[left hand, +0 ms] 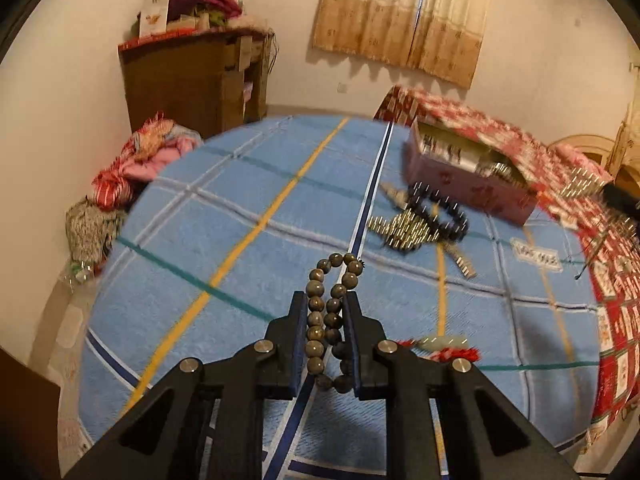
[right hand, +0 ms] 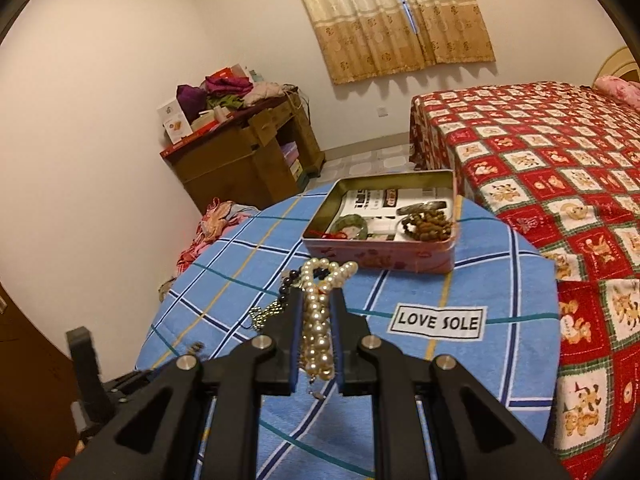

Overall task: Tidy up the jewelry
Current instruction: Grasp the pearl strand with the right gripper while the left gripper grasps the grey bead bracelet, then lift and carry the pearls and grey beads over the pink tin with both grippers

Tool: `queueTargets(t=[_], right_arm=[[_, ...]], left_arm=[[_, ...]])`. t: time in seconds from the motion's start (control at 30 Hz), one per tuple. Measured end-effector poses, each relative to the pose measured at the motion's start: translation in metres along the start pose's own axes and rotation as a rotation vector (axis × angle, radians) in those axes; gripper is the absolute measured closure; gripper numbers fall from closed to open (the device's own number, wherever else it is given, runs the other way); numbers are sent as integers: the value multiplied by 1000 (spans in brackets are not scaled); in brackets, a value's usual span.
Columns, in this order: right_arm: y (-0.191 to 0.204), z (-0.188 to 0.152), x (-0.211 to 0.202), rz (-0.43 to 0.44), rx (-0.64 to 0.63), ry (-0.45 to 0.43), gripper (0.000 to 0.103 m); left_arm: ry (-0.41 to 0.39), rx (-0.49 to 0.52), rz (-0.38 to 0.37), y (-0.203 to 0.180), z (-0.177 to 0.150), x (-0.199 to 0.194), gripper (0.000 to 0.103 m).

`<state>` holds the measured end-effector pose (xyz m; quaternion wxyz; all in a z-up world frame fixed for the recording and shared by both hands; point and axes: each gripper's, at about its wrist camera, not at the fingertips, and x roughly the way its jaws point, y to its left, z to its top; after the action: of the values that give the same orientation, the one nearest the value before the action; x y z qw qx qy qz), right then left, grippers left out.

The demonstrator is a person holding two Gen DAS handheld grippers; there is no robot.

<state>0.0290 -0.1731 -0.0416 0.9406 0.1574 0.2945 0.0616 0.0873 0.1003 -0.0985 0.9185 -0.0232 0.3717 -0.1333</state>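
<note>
left gripper (left hand: 325, 300) clenched on a bead bracelet (left hand: 329, 320), held over the blue cloth (left hand: 240, 240) mid-table. right gripper (right hand: 316, 296) clamped on a pearl strand (right hand: 320, 320), short of the tin (right hand: 380, 256), which sits near the far edge w/ bangles inside. black beads (left hand: 440, 212) & a chain (left hand: 404, 228) lie btwn; open cloth to the left.

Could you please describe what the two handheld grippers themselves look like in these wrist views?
Both look alike. The left gripper and the right gripper have matte black angular bodies with triangular cutouts, round silver pivot pins at the linkage joints, and two flat parallel fingers faced with dark blue pads. No cables, markings or sleeves are visible.
</note>
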Motion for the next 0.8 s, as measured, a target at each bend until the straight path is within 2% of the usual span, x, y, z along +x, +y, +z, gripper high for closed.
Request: queueTargets(t=[0.17,0.33,0.57,0.8], right_arm=[[-5,0,-4,1,21,-7,88],[-4,-2,-17,4,14,-23,88],[-8,-8,-43,10,36,-48,88],[-8,-16,-72,8,31,-82,88]], left_arm=[[-50,24,-29,-13,12,-19,86],[-66,39,-46,-23,14,-31,86],[-90,51,-62,-35,6,-56,86],[-122,60,-109,-51,-5,-86,86]])
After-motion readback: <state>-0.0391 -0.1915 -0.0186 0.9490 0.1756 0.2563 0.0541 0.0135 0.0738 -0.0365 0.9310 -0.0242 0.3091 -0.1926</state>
